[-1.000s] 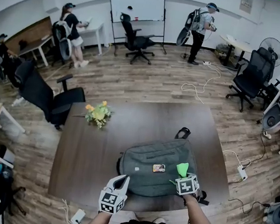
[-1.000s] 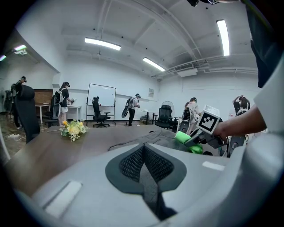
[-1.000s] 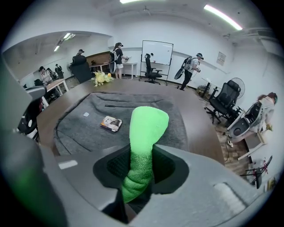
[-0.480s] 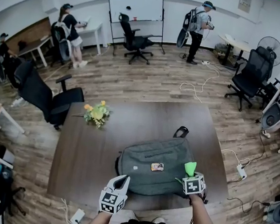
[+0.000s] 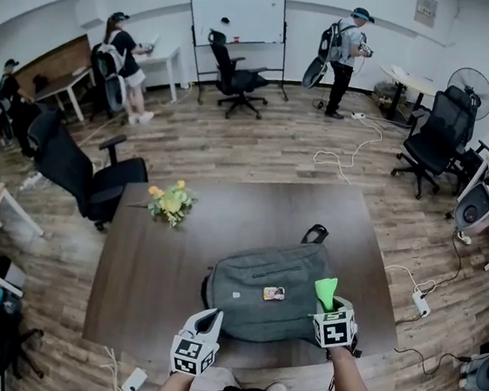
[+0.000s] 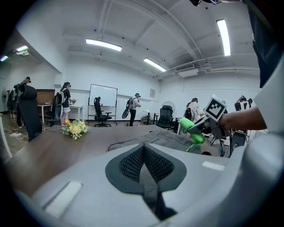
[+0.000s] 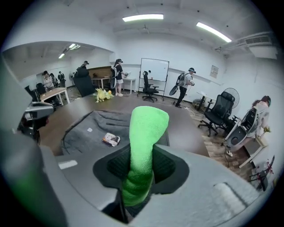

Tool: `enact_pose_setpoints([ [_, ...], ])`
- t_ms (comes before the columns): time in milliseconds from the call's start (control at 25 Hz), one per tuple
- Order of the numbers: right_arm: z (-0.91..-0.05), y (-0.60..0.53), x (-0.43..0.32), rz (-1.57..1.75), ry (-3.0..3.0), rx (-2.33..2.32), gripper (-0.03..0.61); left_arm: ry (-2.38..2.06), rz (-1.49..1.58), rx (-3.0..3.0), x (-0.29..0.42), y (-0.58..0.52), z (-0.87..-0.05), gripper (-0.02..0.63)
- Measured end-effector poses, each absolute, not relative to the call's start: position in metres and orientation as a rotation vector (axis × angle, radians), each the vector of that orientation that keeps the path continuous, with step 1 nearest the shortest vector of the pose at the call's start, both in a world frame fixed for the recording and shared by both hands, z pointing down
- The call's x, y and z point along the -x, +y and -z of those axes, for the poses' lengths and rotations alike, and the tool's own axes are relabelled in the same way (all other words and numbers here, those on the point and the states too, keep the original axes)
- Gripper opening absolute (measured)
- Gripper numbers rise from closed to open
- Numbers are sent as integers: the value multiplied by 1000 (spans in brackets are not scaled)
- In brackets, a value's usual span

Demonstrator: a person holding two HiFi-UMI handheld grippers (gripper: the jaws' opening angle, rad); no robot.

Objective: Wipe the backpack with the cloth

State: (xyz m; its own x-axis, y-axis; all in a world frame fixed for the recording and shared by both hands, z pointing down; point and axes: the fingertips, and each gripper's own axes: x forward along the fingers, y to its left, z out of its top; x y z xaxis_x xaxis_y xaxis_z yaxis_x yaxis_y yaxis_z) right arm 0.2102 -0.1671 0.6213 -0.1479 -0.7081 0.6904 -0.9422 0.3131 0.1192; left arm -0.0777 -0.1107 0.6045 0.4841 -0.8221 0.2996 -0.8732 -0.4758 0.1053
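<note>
A bunch of flowers (image 5: 172,200) sits toward the far left corner of the table (image 5: 142,284). The left gripper (image 5: 206,317) hovers at the near edge, its jaws pressed together on nothing. The grey backpack (image 5: 260,288) lies flat by the near edge, right of centre. Over its right end, the right gripper (image 5: 328,307) pinches the upright green cloth (image 5: 326,289).

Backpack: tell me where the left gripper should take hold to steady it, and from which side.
Probably the black carry loop at the far end of the backpack: it sticks out past the flat, broad body, so fingers could close across it. Come from above, clear of the right gripper holding the cloth.
</note>
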Motion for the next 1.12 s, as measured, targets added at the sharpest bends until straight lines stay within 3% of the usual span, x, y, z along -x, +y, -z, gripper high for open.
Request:
enact_pose_setpoints([
  [440, -513, -162, -146, -199, -2319, -1498, 113, -1484, -113, -2554, 75, -124, -543, 20],
  [1120, -430, -119, -148, 97, -2681, -1655, 112, -1515, -47, -2622, 63, -124, -488, 20],
])
